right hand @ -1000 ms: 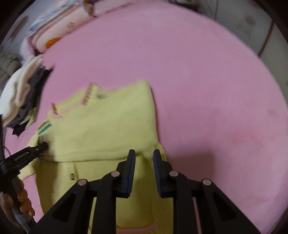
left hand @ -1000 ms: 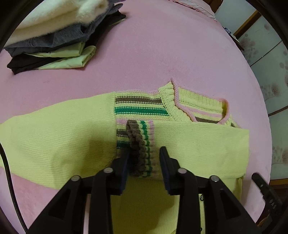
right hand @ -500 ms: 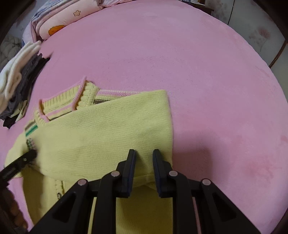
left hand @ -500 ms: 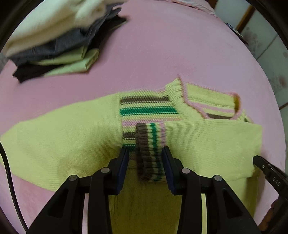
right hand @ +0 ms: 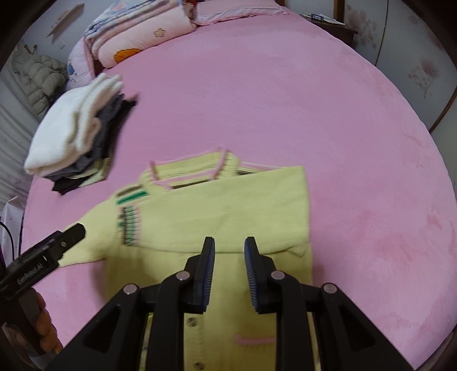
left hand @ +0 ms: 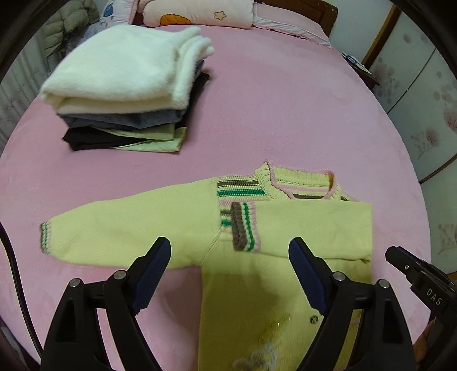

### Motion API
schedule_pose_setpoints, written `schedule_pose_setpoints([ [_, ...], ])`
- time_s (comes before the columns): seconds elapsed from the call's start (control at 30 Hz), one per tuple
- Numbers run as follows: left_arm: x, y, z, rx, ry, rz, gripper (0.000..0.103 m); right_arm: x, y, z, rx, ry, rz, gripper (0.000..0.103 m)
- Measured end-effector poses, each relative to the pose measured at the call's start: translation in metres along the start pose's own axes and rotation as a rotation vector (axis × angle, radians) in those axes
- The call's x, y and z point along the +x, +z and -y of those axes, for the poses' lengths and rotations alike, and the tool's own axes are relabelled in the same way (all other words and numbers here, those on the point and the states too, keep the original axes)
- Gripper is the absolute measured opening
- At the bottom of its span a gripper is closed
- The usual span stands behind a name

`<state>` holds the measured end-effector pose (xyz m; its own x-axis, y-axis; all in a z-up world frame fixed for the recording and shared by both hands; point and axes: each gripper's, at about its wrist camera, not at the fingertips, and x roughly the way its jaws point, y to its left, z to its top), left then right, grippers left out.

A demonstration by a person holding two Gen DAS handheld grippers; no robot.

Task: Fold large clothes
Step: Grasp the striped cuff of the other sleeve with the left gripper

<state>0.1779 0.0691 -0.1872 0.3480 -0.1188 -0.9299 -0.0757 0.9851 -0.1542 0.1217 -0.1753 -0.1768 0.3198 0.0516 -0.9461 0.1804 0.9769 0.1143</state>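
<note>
A yellow-green knit sweater [left hand: 300, 228] with brown, green and pink stripes lies flat on the pink bed [left hand: 285, 100]. One sleeve is folded across the chest, its striped cuff [left hand: 242, 228] near the middle. The other sleeve [left hand: 114, 231] stretches out to the left. My left gripper [left hand: 230, 254] is wide open and empty, raised above the sweater just short of the cuff. My right gripper [right hand: 228, 251] is slightly open and empty over the folded sleeve [right hand: 228, 211]. The left gripper also shows at the left of the right wrist view [right hand: 57, 242].
A stack of folded clothes [left hand: 131, 85] topped by a white fleece sits at the bed's far left, also in the right wrist view [right hand: 77, 128]. Pink pillows [left hand: 200, 12] lie at the head. A cupboard [left hand: 422, 100] stands to the right.
My left gripper let go of the striped cuff, opened wide and drew back and up. My right gripper opened slightly and lifted off the folded sleeve edge.
</note>
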Motion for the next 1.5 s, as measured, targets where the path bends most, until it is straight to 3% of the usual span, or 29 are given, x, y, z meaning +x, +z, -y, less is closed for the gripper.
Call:
schedule_pose_setpoints([
  [0.3,-0.062,-0.026,-0.046,-0.114,-0.036,0.051,0.084,-0.035,-0.013,-0.063,-0.099,0.061,-0.006,0.027],
  [0.53,-0.077,-0.042,-0.088,-0.156,-0.012,0.053,0.084,-0.032,-0.032,-0.114,-0.172,0.128,-0.033,0.027],
  [0.63,-0.066,-0.05,-0.111,-0.2,0.006,0.008,0.084,-0.021,-0.038,-0.135,-0.188,0.156,-0.049,0.027],
  [0.73,-0.059,-0.062,-0.134,-0.251,0.019,0.016,0.084,-0.011,-0.042,-0.153,-0.203,0.177,-0.053,0.027],
  [0.93,-0.032,-0.088,-0.207,-0.486,-0.036,-0.03,0.084,0.005,-0.046,-0.185,-0.247,0.186,-0.062,0.027],
  [1.1,-0.006,-0.103,-0.26,-0.625,-0.02,-0.048,0.084,0.019,-0.047,-0.2,-0.27,0.191,-0.079,0.027],
  [1.37,0.059,-0.113,-0.32,-0.822,-0.055,-0.011,0.082,0.046,-0.048,-0.219,-0.294,0.187,-0.126,0.027],
  [1.43,0.063,-0.113,-0.323,-0.858,-0.044,0.029,0.082,0.049,-0.049,-0.223,-0.304,0.188,-0.131,0.027],
  [1.47,0.063,-0.111,-0.321,-0.855,-0.024,0.042,0.08,0.05,-0.05,-0.224,-0.308,0.188,-0.134,0.027],
  [1.5,0.063,-0.109,-0.318,-0.843,-0.003,0.047,0.071,0.051,-0.05,-0.225,-0.31,0.188,-0.136,0.027],
])
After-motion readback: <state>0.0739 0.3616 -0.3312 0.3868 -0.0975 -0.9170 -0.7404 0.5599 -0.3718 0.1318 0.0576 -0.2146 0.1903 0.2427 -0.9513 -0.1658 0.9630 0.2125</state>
